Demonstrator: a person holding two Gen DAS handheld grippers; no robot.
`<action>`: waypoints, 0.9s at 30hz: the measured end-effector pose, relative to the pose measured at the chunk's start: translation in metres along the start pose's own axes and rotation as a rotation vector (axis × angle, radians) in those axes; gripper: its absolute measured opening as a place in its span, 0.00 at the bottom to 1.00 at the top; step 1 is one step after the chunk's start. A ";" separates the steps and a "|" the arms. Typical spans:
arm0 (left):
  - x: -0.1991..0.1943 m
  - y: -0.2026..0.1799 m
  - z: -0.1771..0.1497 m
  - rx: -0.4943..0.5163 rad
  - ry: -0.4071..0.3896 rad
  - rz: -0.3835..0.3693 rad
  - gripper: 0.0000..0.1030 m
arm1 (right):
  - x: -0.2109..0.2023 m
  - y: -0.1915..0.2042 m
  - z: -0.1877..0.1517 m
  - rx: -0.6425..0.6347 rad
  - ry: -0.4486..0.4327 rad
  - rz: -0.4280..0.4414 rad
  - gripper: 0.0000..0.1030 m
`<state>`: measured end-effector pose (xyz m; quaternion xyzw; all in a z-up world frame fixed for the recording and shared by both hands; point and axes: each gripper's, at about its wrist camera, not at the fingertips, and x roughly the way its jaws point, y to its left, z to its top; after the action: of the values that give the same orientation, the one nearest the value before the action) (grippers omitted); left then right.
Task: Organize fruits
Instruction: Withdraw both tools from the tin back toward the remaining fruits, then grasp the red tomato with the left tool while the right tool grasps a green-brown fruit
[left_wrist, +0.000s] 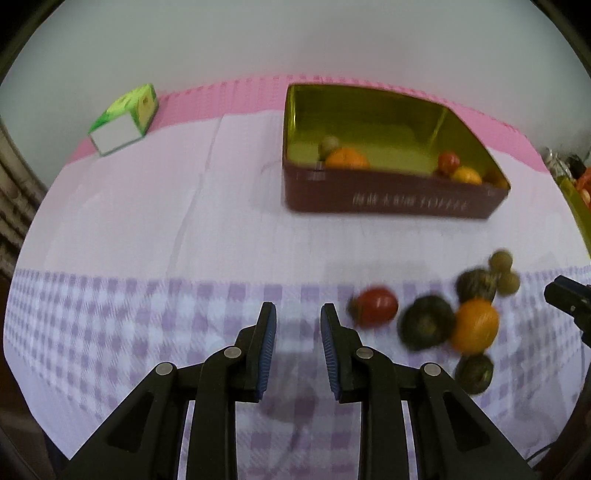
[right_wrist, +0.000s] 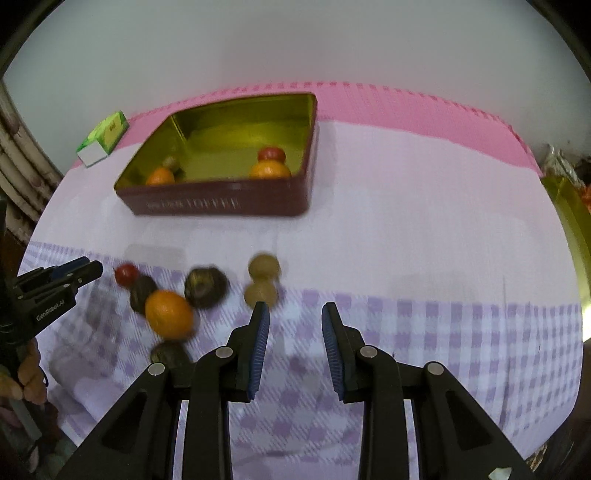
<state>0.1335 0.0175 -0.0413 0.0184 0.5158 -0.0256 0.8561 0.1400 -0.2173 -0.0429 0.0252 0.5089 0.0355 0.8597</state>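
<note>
Loose fruit remains in one cluster on the checked part of the tablecloth (right_wrist: 406, 229): an orange (right_wrist: 169, 314), a small red fruit (right_wrist: 126, 274), several dark round fruits (right_wrist: 206, 287) and two pale ones (right_wrist: 263, 266). The tin (right_wrist: 221, 201) behind already holds two oranges, a red fruit and a small greenish one; judged partly done.

The left gripper (left_wrist: 298, 314) and right gripper (right_wrist: 295, 313) are narrowed to their least gap, pinching nothing.

Bare cloth separates cluster and tin. A green carton (left_wrist: 123, 118) sits near the far edge, well apart.
</note>
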 end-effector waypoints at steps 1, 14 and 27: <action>0.001 0.001 -0.004 -0.002 0.005 -0.001 0.26 | 0.001 -0.001 -0.004 0.001 0.006 -0.001 0.28; 0.002 -0.003 -0.031 -0.010 0.019 -0.038 0.26 | 0.013 0.004 -0.021 -0.005 0.048 0.008 0.28; 0.011 -0.014 -0.018 0.025 -0.014 -0.060 0.26 | 0.034 0.013 -0.013 -0.033 0.079 0.007 0.28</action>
<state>0.1223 0.0043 -0.0598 0.0133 0.5096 -0.0581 0.8584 0.1450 -0.2017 -0.0780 0.0115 0.5418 0.0480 0.8390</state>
